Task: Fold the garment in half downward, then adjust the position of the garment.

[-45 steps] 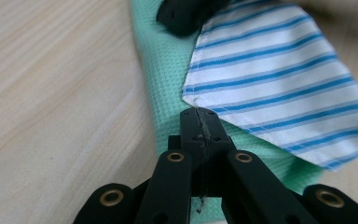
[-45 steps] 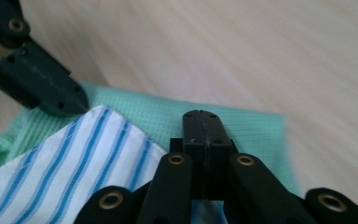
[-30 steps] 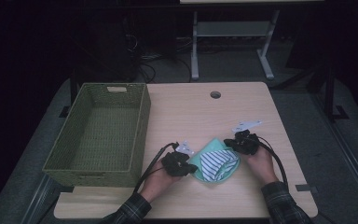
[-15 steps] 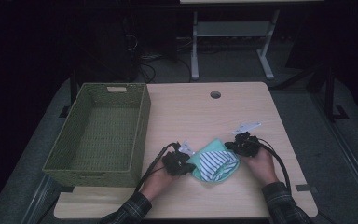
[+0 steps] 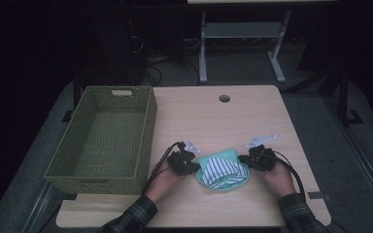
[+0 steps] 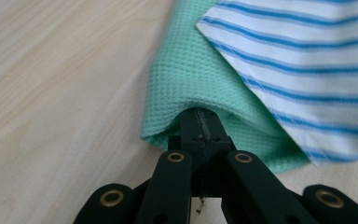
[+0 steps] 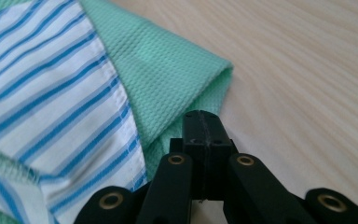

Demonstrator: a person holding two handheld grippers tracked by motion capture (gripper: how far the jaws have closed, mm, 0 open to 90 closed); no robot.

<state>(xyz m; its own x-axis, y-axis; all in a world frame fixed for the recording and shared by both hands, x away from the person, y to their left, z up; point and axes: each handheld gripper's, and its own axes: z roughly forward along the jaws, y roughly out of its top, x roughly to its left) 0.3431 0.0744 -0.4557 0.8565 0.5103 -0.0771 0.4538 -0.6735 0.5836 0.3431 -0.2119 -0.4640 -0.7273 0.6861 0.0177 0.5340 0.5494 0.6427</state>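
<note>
A: Quick rundown, left to right pls.

B: Far left on the table (image 5: 267, 126): green woven basket (image 5: 104, 141), sitting at the table's left edge, w/ a cut-out handle in its far wall. It's well apart from the cloths.

A: And your left?

B: My left gripper (image 5: 183, 162) is just right of the basket's near corner, cable looping back toward my sleeve. Jaws fully closed, pinched on the left edge of the green waffle cloth (image 6: 186, 79). In the left gripper view the fabric folds up and over my tips, so the tips themselves are tucked under the fold.

A: Middle?

B: Green cloth lies on the table btwn my two grippers, near the front edge. A blue-and-white striped cloth (image 5: 221, 170) sits on top of it, bunched a bit; green shows around its far and near sides.

A: Right side?

B: My right gripper (image 5: 257, 159) is at the cloth's right edge. Jaws closed tight there too; in the right gripper view the pads (image 7: 204, 135) meet w/ no gap, at the green cloth's folded corner. Can't tell if fabric's actually caught btwn them or just touching. Striped cloth lies left of my tips in that view.
</note>
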